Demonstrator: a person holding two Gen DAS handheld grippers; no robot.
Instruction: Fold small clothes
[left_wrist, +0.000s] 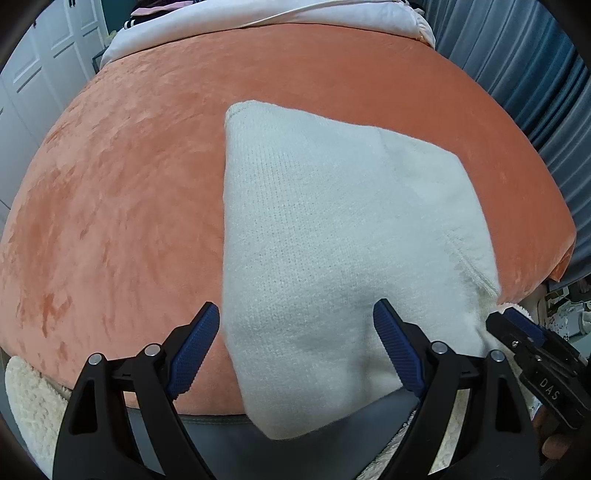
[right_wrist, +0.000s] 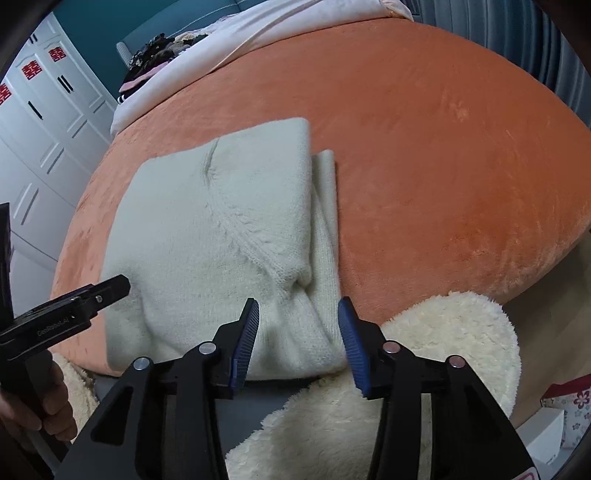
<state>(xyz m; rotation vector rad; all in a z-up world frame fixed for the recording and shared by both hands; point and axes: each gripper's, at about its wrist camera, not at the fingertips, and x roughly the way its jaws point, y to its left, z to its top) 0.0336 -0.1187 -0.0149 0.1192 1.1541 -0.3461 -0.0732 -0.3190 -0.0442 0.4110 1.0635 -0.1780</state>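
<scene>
A cream knit garment (left_wrist: 332, 240) lies folded on the orange bed cover (left_wrist: 129, 203), its near end hanging over the bed's front edge. My left gripper (left_wrist: 295, 321) is open, its blue pads (left_wrist: 195, 347) on either side of the garment's near left part. In the right wrist view the same garment (right_wrist: 207, 236) shows a cable-knit seam and a folded strip along its right side. My right gripper (right_wrist: 299, 314) is open around the garment's near right corner. The left gripper (right_wrist: 110, 288) shows at the left there, and the right gripper (left_wrist: 517, 325) at the lower right of the left wrist view.
A white duvet (left_wrist: 258, 18) and dark clothes (right_wrist: 159, 55) lie at the bed's far end. A fluffy cream rug (right_wrist: 443, 350) lies by the bed's near edge. White wardrobe doors (right_wrist: 40, 122) stand to the left, blue curtains (left_wrist: 524, 85) to the right.
</scene>
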